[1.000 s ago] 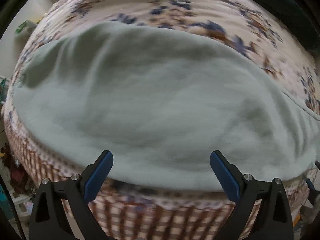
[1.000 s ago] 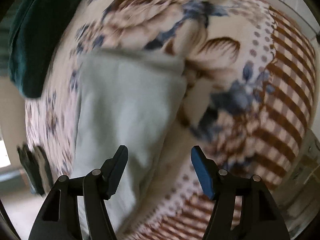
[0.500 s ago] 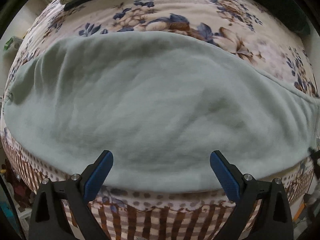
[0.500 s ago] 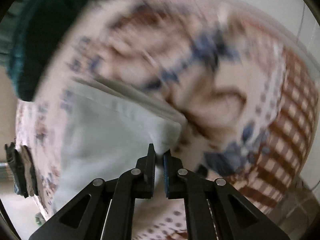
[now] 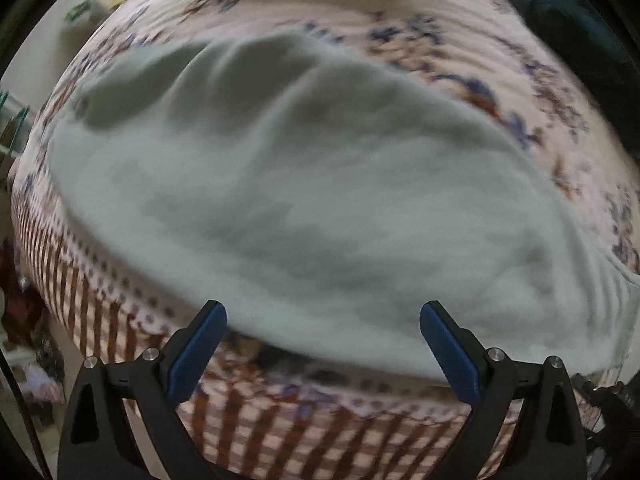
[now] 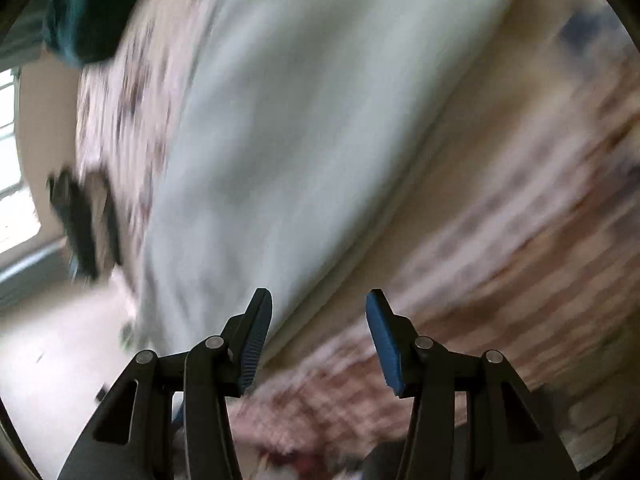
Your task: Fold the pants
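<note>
The pale mint-green pants (image 5: 312, 200) lie spread across a bed with a floral cover (image 5: 460, 40), their near edge close to the bed's front edge. My left gripper (image 5: 322, 344) is open and empty, just in front of that near edge. In the right wrist view the pants (image 6: 288, 120) run as a long blurred band up the frame. My right gripper (image 6: 318, 340) is open and empty, with the pants' edge just beyond its left finger (image 6: 256, 332). The picture is motion-blurred.
The bed's side hangs in a brown checked border (image 5: 248, 420). A dark teal cloth (image 5: 568, 20) lies at the far right of the bed, also in the right wrist view (image 6: 92, 12). A dark object (image 6: 84, 224) stands left of the bed. Floor shows at lower left (image 6: 52, 360).
My right gripper, shut at the pants' corner half a second ago, has opened and swung sharply; the view is blurred. My left gripper stayed open while its view shifted and the pants rumpled.
</note>
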`<state>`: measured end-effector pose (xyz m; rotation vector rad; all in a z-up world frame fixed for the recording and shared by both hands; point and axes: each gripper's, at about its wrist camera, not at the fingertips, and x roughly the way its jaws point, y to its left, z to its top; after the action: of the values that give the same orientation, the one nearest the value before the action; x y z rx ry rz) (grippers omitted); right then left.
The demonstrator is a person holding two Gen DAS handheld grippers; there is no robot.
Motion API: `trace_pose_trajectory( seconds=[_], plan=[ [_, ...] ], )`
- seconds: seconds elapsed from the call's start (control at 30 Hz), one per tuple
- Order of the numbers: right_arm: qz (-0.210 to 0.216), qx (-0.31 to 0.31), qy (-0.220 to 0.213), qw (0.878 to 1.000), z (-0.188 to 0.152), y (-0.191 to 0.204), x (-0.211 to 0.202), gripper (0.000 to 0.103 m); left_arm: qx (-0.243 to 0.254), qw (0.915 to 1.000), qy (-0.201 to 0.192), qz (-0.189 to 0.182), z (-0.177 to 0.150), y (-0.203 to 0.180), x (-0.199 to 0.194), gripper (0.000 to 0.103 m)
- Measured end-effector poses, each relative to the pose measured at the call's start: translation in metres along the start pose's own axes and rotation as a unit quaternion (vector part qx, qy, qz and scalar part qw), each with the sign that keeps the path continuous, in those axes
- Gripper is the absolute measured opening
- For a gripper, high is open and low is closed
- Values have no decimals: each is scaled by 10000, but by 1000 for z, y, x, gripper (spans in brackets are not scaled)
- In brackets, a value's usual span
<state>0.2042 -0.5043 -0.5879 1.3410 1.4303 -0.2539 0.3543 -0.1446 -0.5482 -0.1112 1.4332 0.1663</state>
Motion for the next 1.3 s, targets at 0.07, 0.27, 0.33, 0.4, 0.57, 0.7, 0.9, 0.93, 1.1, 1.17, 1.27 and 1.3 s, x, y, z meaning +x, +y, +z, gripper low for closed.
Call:
trace_pose_trajectory(
  seconds=[0.07,0.27,0.33,0.4,0.57,0.7,0.9,0.93,1.1,1.17,1.27,1.3],
  plan=[
    [250,82,317,9992,-16,11,35,52,-160,9998,126,88,0,17,8,99],
    [634,1,255,9977,-41,40,87,8,-267,9995,93,172,-1,41,7,99],
    [523,-21,149,9985,-48,39,78,8,-313,9994,90,150,-2,47,3,99],
    [251,-58,230,9994,-49,39,77,7,-332,9993,61,139,-3,51,0,99],
    [-418,-592,630,9954,-40,43,90,23,-358,9993,-80,81,6,64,-12,99],
    [-1206,-1664,403,9778,-53,111,62,59,-314,9993,-179,-10,36,79,-25,99],
    [-865,-2343,841,9646,-70,237,86,65,-174,9992,-305,-172,106,109,-27,99],
    [-734,-2408,995,9627,-66,261,104,65,-231,9990,-319,-228,117,118,-25,99],
    [-543,-3025,1956,9313,-38,389,232,65,-828,9957,113,-394,158,152,8,99],
    [-672,-2974,2639,9151,-28,410,289,65,-1180,9907,356,-580,170,161,21,99],
    [-1128,-2945,3357,8876,-32,422,348,65,-1677,9795,594,-948,186,174,29,99],
    [-1241,-2822,3765,8736,-36,416,367,65,-1768,9766,647,-1037,191,178,31,99]
  ],
)
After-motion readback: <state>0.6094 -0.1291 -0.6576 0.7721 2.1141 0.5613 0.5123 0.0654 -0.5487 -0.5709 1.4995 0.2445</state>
